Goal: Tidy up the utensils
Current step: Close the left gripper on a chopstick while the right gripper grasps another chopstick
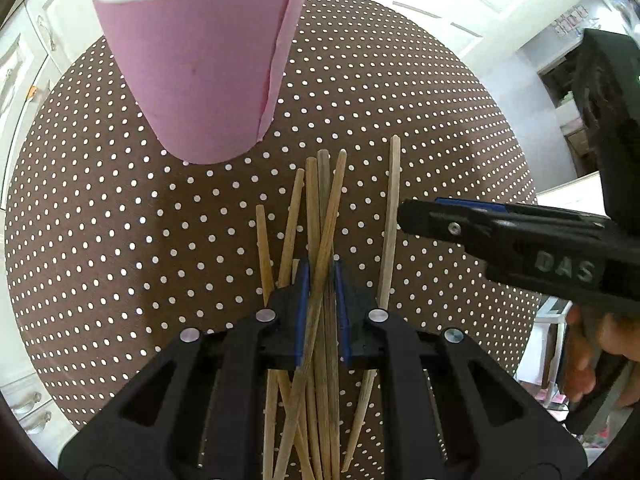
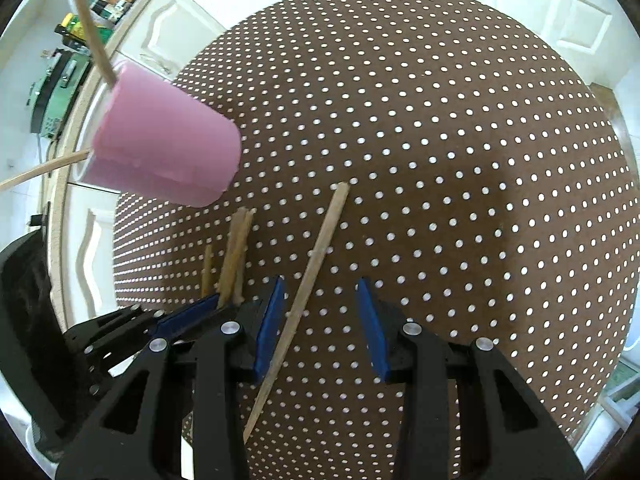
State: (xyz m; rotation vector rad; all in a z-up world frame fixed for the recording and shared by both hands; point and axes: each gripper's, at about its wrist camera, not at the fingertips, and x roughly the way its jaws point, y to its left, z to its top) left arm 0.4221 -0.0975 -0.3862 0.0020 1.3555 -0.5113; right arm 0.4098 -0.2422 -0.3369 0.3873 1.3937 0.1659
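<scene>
Black linkages and blue pads of the left gripper fill the near edge of the left wrist view, pressed together on a bundle of wooden chopsticks that fans out ahead of the pads and crosses untidily behind them. Under everything lies the round table, covered in a brown cloth with white dots. Next in size is the pink paper cup, standing upright on the cloth just beyond the bundle's tips, with a few sticks already leaning out of its mouth. To the right of the bundle, the right gripper hangs with its jaws spread and nothing clamped; a single loose chopstick lies flat on the cloth between them, nearer the left pad, running diagonally away from the camera. In the left wrist view this same stick lies just beside the bundle, apart from it.

The sticks look light, stiff and thin, so weight is no worry. The risk, as I judge it, is slip and scissoring: smooth round wood held in a crossed bunch can pivot or slide out of the pads when tilted toward the cup. The paper cup also seems light and could tip if nudged by long sticks. The lone stick lies flush on cloth, so pinching across its middle, square to its length, should keep it level.
</scene>
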